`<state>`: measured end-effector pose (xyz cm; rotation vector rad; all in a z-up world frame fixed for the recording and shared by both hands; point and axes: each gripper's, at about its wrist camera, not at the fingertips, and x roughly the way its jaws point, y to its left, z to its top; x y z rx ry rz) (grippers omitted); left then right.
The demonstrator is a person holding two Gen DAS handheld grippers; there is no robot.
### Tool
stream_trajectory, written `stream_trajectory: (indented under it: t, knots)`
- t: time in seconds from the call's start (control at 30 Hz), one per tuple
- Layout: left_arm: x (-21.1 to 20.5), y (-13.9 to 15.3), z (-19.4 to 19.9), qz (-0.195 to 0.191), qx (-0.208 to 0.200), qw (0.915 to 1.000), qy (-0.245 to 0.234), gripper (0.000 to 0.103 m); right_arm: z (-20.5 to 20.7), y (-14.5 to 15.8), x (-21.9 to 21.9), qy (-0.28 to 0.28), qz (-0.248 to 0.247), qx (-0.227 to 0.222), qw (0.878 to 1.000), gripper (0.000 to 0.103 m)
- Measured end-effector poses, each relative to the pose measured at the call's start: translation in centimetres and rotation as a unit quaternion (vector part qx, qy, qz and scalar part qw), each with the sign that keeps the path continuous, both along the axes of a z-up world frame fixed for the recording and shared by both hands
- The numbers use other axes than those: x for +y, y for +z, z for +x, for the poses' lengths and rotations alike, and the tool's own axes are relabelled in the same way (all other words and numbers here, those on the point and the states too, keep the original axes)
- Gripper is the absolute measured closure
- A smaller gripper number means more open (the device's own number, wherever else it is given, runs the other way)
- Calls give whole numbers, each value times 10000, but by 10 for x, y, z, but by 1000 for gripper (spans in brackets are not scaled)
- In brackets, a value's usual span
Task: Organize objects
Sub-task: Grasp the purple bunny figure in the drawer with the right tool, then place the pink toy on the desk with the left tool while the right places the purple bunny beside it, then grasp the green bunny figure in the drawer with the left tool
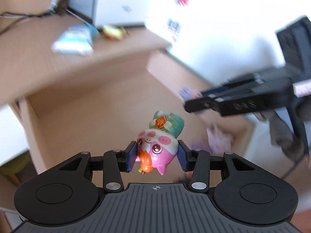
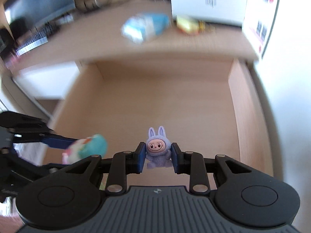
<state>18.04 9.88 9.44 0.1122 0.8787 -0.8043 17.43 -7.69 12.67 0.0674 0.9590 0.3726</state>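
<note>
My left gripper [image 1: 157,155] is shut on a pink pig figurine [image 1: 157,145] with a teal hat, held upside down above an open wooden drawer [image 1: 87,112]. My right gripper [image 2: 158,155] is shut on a purple bunny figurine [image 2: 157,149], also over the drawer [image 2: 165,101]. The right gripper shows in the left wrist view [image 1: 186,104] at the right with the purple toy [image 1: 187,93] between its fingers. The left gripper shows in the right wrist view [image 2: 73,143] at the left, holding the pig [image 2: 87,148].
A wooden desk top [image 2: 155,46] lies beyond the drawer, with a blue-white packet [image 2: 145,27], a yellow-red packet [image 2: 189,25] and a white box [image 2: 208,0]. A keyboard [image 2: 31,40] and monitor [image 2: 38,2] stand at the far left. A pink item [image 1: 219,137] lies low right.
</note>
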Motion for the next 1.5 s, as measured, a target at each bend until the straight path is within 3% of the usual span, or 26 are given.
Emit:
stream_trajectory:
  t: [0.23, 0.37, 0.43, 0.53, 0.67, 0.77, 0.8, 1.0, 1.23, 1.37, 1.43, 1.5]
  knots:
    - [7, 61, 74, -621, -525, 9904, 1113, 55, 52, 74, -16, -202, 517, -917, 9942, 76]
    - [12, 66, 124, -966, -558, 9791, 1700, 55, 100, 90, -9, -454, 430, -1433, 9877, 76]
    - [13, 59, 149, -1013, -659, 9752, 1855, 55, 126, 86, -5, -531, 440, -1569, 9852, 76]
    - [13, 47, 177, -977, -755, 9714, 2028, 55, 167, 72, -4, -625, 646, -1435, 9856, 76]
    - [17, 19, 212, -683, -299, 9722, 2221, 55, 212, 39, 6, -675, 803, -1134, 9880, 76]
    - [15, -1, 224, -421, -173, 9744, 2201, 52, 229, 9, 19, -667, 732, -949, 9906, 76]
    - [14, -3, 224, -508, -273, 9752, 2137, 52, 231, 0, 22, -659, 691, -903, 9913, 76]
    - [-2, 0, 220, -199, -653, 9735, 2180, 52, 234, -23, 31, -586, 380, -966, 9929, 74]
    - [0, 17, 204, -234, -1156, 9666, 2275, 52, 218, -5, 11, -744, 572, -1236, 9879, 52]
    - [5, 39, 163, -462, -1689, 9595, 2208, 53, 191, 10, -9, -909, 625, -1328, 9850, 41]
    - [7, 47, 140, -655, -1785, 9621, 1957, 53, 171, 13, -19, -968, 632, -1288, 9849, 39]
    - [5, 49, 120, -732, -1615, 9717, 1561, 53, 150, 11, -29, -1009, 680, -1162, 9857, 37]
